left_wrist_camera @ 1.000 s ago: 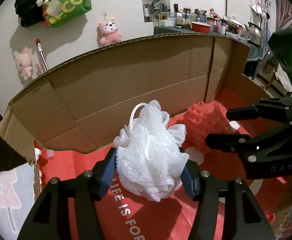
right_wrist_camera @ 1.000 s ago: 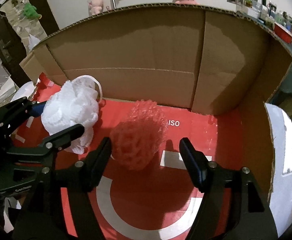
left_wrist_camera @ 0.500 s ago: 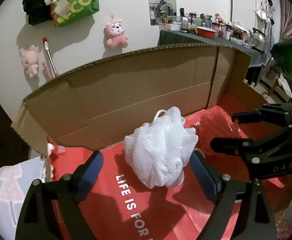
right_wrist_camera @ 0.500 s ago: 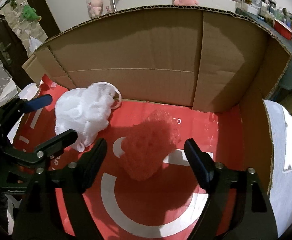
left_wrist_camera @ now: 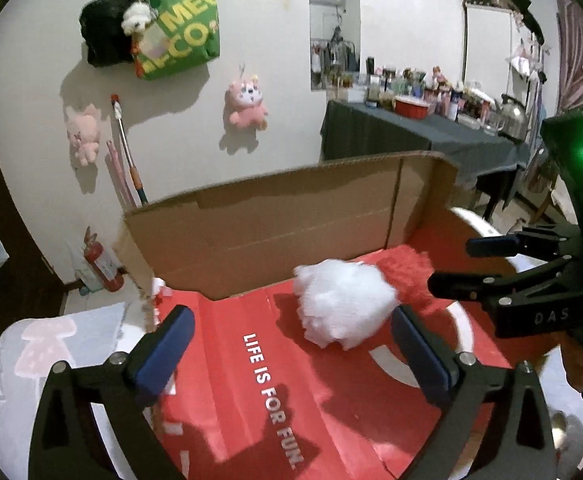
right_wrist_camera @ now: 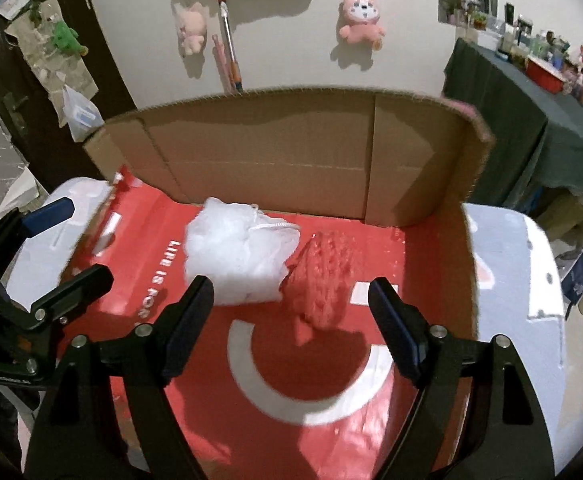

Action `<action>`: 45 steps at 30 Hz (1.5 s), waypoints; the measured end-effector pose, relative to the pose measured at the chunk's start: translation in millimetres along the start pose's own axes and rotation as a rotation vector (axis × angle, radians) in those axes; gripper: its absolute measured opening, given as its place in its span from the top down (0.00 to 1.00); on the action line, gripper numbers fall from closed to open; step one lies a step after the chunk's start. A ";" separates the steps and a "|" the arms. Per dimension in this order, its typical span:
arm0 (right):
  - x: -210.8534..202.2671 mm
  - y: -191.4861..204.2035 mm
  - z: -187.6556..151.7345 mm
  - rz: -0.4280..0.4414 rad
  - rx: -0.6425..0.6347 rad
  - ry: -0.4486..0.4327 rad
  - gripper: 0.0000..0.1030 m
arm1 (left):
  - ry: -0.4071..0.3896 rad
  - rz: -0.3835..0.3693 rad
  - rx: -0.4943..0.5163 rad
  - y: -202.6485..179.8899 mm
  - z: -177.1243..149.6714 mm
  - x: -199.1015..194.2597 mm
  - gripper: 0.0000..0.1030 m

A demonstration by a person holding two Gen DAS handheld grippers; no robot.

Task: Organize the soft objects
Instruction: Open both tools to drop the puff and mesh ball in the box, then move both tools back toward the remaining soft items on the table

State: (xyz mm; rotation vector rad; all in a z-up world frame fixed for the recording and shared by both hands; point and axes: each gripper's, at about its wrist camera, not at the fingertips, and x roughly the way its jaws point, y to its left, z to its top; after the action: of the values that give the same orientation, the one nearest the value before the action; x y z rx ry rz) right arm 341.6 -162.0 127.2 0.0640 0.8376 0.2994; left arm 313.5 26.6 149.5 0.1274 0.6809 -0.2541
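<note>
Resting side by side ahead of both tools, the white bath pouf (right_wrist_camera: 239,256) and red pouf (right_wrist_camera: 323,276) sit released inside the cardboard box (right_wrist_camera: 291,148); left gripper (left_wrist_camera: 291,344), jaws just spread wide, and right gripper (right_wrist_camera: 291,312) gape empty, clearing them.

Left gripper (left_wrist_camera: 291,338): matte black angular frame, two arms ending in fingers (left_wrist_camera: 163,350) faced with dark blue pads. Silver round screws at the arm joints.

Right gripper (right_wrist_camera: 291,306): same black frame; fingers (right_wrist_camera: 395,324) look dark, nearly black in this light. Silver screws sit in pairs on each arm. Seen from the left wrist view, its body carries faint grey lettering "DAS" and a lit green indicator lamp on the housing above.
</note>
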 end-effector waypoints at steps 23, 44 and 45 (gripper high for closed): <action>-190.4 54.8 -119.1 -0.025 -0.099 -0.309 0.12 | -0.324 -0.010 -0.044 -44.5 -76.4 -190.5 0.00; -192.2 84.8 -276.8 -0.167 -0.115 -0.491 0.04 | -0.325 0.006 -0.125 -75.8 -202.1 -199.3 0.00; -187.8 84.0 -281.1 -0.165 -0.110 -0.483 0.04 | -0.307 0.003 -0.125 -76.3 -207.3 -194.2 0.00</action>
State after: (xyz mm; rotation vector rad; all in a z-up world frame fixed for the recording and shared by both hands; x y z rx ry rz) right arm -4.5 -152.7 88.9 -0.0355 0.3432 0.1626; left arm 21.9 31.4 110.7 -0.0302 0.3903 -0.2212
